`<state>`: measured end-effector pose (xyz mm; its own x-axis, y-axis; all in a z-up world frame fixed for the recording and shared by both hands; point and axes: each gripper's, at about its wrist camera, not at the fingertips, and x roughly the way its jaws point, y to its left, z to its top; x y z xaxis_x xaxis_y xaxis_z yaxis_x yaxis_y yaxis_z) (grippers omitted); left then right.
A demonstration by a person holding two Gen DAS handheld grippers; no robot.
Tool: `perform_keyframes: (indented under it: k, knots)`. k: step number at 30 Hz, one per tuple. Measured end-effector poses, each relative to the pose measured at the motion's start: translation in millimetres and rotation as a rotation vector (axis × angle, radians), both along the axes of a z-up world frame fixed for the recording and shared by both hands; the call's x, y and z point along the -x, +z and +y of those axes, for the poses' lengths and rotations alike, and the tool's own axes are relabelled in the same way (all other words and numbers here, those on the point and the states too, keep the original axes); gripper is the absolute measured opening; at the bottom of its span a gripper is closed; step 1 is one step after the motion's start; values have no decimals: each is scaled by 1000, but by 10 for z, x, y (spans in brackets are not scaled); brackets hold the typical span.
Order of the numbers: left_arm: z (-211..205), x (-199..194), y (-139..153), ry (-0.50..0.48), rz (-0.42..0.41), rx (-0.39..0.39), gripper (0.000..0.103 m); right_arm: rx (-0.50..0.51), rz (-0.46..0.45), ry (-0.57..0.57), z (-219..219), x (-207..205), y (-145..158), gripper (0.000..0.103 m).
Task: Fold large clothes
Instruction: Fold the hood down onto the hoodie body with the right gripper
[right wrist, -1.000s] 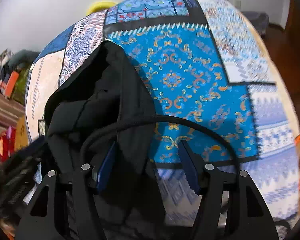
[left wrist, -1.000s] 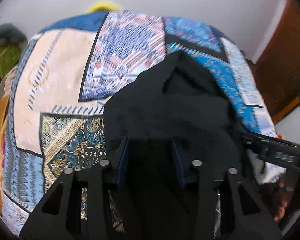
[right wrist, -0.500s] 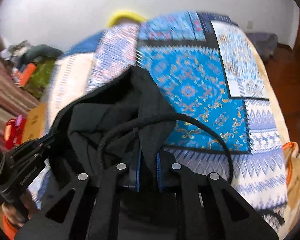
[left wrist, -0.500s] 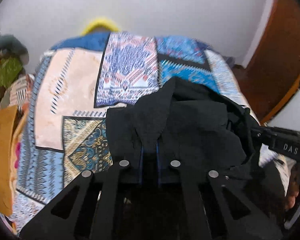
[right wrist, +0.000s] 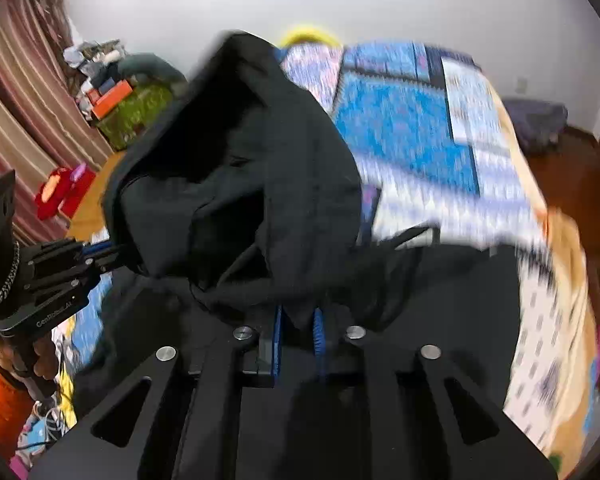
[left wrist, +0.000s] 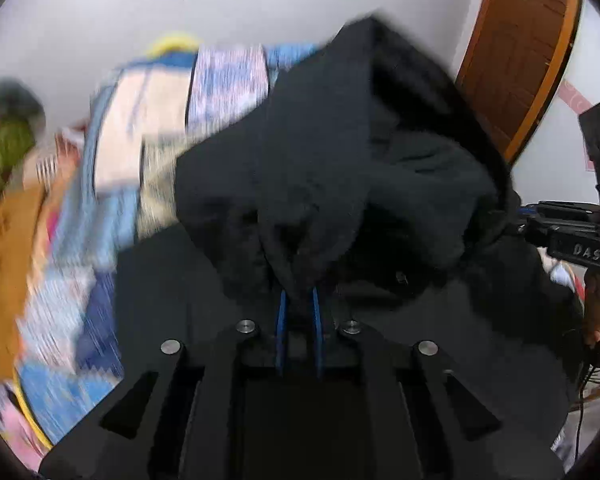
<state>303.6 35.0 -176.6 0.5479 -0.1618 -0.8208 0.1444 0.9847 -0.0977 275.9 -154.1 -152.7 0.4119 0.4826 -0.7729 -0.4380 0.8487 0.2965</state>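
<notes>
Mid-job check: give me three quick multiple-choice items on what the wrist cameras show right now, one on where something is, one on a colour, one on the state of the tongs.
1. Where is the black garment?
A. Flat on the floor
B. Lifted above the patterned bedspread, gripped by both tongs
C. Hanging on the door

2. What colour are the pads of the tongs?
A. Blue
B. Red
C. White

3. What state are the left tongs and right tongs in?
A. Both wide open and empty
B. Only the left ones hold cloth
C. Both clamped on black cloth

Key:
1 B: the garment bunches up ahead of each camera, with the bedspread behind and below it.
2 A: blue strips show either side of the pinched cloth.
3 C: each wrist view shows a fold squeezed between narrow-set pads; both have just been closing.
</notes>
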Motion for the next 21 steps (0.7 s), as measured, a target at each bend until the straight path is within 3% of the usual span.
perform_keyframes:
  k: [4, 6, 8, 10, 11, 12, 14, 19, 21]
  knots:
    - [45, 232, -462, 51, 144, -33, 12, 65, 111, -8, -52, 217, -309, 16]
    - [72, 370, -501, 57, 142, -49, 13, 95, 143, -10, -84, 300, -363, 17]
    - [91, 468, -415, 61, 132, -75, 35, 120, 151, -2, -125, 391, -355, 18]
    - [130, 582, -299, 63, 103, -80, 46, 129, 136, 3, -164, 449, -283, 21]
    - [149, 628, -228, 59, 83, -83, 50, 124, 126, 10, -190, 482, -211, 29]
    - [164, 655, -186, 57, 72, -86, 52, 120, 118, 11, -208, 496, -167, 39]
    - [233, 735, -12, 69, 31, -98, 56, 104, 57, -2, -276, 558, 13, 46]
    - [437, 785, 391, 126, -69, -139, 58, 30, -31, -49, -424, 635, 404, 48]
    - [480, 778, 523, 143, -103, -128, 63, -12, -52, -67, -452, 615, 526, 54]
